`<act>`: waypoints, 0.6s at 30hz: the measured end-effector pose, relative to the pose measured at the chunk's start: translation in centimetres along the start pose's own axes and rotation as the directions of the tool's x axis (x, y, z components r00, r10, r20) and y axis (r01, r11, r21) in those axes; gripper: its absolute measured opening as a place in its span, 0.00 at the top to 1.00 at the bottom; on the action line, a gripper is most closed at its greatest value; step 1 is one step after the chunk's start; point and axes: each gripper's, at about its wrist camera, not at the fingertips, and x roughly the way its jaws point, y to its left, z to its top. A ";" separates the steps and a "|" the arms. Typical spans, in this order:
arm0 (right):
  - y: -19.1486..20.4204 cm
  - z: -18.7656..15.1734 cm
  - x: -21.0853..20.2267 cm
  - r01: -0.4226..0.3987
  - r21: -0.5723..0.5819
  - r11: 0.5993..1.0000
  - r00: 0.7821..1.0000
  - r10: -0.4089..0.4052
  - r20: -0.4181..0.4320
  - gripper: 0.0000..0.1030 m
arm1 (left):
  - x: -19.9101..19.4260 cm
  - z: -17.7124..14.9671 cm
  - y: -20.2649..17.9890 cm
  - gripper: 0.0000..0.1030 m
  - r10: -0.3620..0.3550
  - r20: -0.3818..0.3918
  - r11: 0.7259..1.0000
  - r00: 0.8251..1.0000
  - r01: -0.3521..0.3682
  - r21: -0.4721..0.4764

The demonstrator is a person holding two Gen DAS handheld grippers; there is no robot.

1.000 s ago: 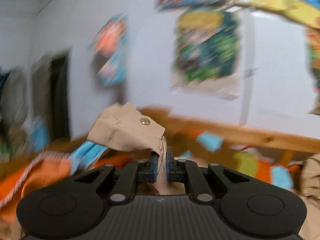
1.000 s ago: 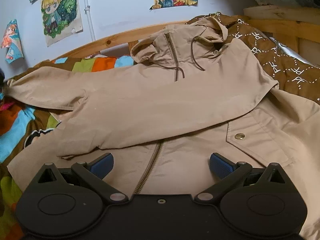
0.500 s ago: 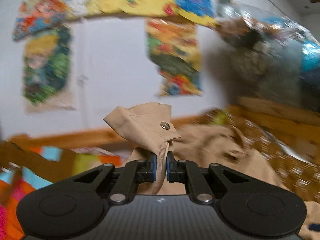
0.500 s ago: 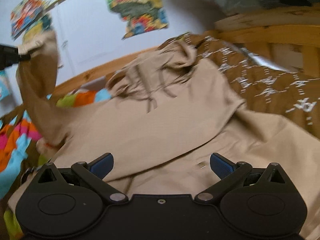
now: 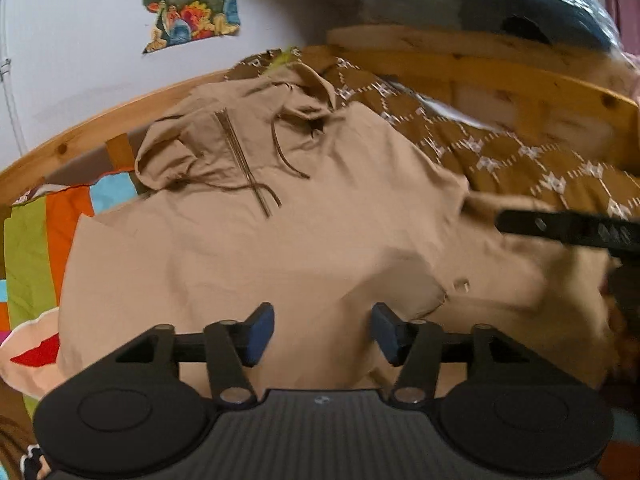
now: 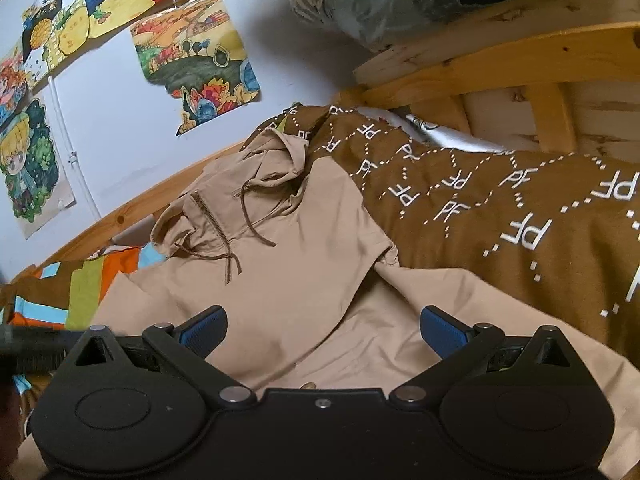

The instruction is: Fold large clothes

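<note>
Item: tan hooded jacket (image 5: 320, 240), flat on bed beside brown blanket (image 6: 500, 220). Left tongs (image 5: 322, 334) just opened, empty, above jacket; right tongs (image 6: 322, 334) wide, empty. Step: sleeve apparently folded in. Next: grip other sleeve.

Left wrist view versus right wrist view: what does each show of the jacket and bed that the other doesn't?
Only the left wrist view shows the right tongs reaching in from the right edge over the jacket, the left tongs open with nothing between them, and a snap tab.

Only the right wrist view shows the cartoon-figure poster, the PF lettering on the brown blanket, and the right tongs' open jaws.

Both show the tan hooded jacket lying flat, its hood drawstrings, the wooden bed frame and the striped bedspread.
</note>
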 end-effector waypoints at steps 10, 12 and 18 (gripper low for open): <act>1.5 -1.7 1.9 -0.098 -0.013 0.995 0.987 0.096 -0.125 0.06 | -1.6 -0.9 8.7 0.30 0.291 -0.139 0.943 0.946 -0.309 -0.125; 2.2 -2.1 2.9 -0.087 -0.059 0.994 0.983 0.075 -0.170 0.14 | -0.7 -0.7 11.4 0.30 0.340 -0.181 0.913 0.923 -0.370 -0.171; 3.2 -2.4 5.8 -0.126 -0.098 0.987 0.966 0.100 -0.239 0.32 | 2.5 -0.3 18.6 0.30 0.391 -0.269 0.832 0.880 -0.463 -0.305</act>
